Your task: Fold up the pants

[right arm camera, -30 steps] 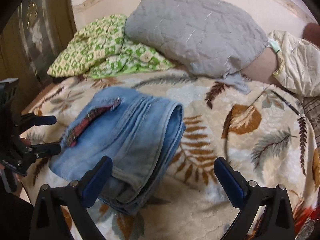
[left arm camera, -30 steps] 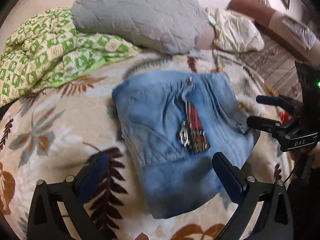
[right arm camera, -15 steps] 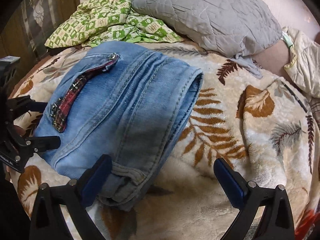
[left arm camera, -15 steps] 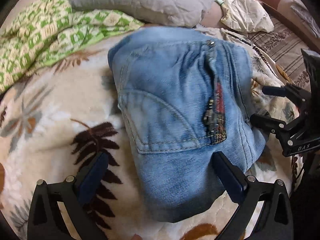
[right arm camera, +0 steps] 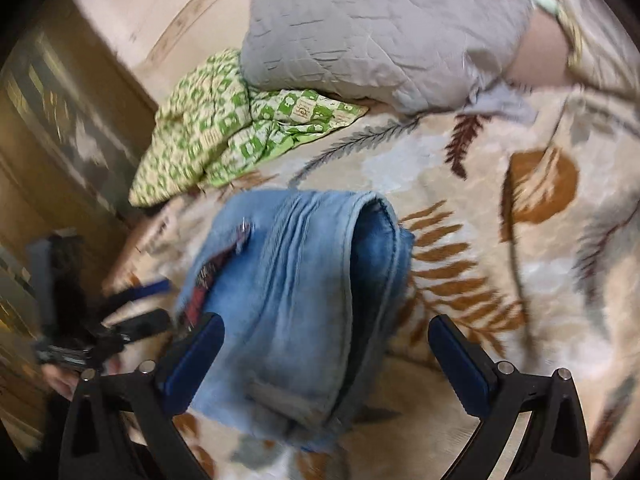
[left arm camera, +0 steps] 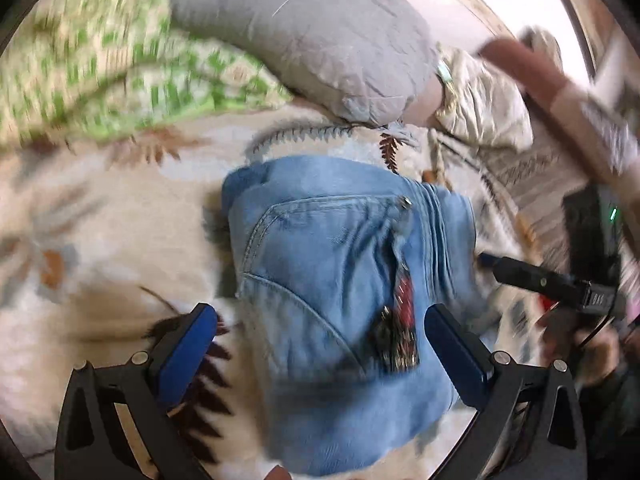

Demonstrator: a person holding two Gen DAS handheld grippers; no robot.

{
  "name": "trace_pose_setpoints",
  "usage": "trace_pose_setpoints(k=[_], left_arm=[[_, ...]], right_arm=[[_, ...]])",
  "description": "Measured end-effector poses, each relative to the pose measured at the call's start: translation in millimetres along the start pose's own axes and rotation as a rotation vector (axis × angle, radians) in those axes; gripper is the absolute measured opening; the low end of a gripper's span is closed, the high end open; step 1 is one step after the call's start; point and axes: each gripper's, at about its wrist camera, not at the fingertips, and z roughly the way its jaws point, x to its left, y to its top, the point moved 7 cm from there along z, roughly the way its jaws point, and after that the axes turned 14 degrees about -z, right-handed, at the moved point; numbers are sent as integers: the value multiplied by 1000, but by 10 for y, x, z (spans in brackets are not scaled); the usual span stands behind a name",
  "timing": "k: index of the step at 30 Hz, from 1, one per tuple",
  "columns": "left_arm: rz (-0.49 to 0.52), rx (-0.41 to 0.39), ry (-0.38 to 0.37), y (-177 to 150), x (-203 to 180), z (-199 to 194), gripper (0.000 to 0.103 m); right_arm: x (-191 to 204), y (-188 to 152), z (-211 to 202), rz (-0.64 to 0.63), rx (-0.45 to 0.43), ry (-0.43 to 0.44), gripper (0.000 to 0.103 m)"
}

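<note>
The light blue jeans lie folded into a compact bundle on the leaf-patterned blanket. A back pocket and a red beaded strip face up. My left gripper is open, its blue-padded fingers wide apart over the bundle's near end. In the right wrist view the jeans show their folded edge at the right. My right gripper is open above their near end. Each gripper shows in the other's view, the right one and the left one, both blurred.
A grey quilted pillow and a green checked cloth lie at the head of the bed. A cream cushion lies at the right. A wooden panel stands to the left of the bed.
Both grippers have pulled back and up from the jeans, so the bundle looks smaller and farther. Both views are blurred by motion. Both grippers stay open.
</note>
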Motion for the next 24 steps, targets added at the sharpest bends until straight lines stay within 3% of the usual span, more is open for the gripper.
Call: trace_pose_setpoints(k=[6,11,18,24], left_arm=[[-171,145,-140,53,202,277,103],[-220,192,-172,28,227,377,103],[-174,228,-183,17,103,531,103],[-204,216,-227,71,147,546,103]], right_arm=[[-214,-51,264,194,47,172,103],[-221,-181,453,238,95,259,103],[-226,-141,660,237,92,286,103],[-178,-93,732,185,88,282,103]])
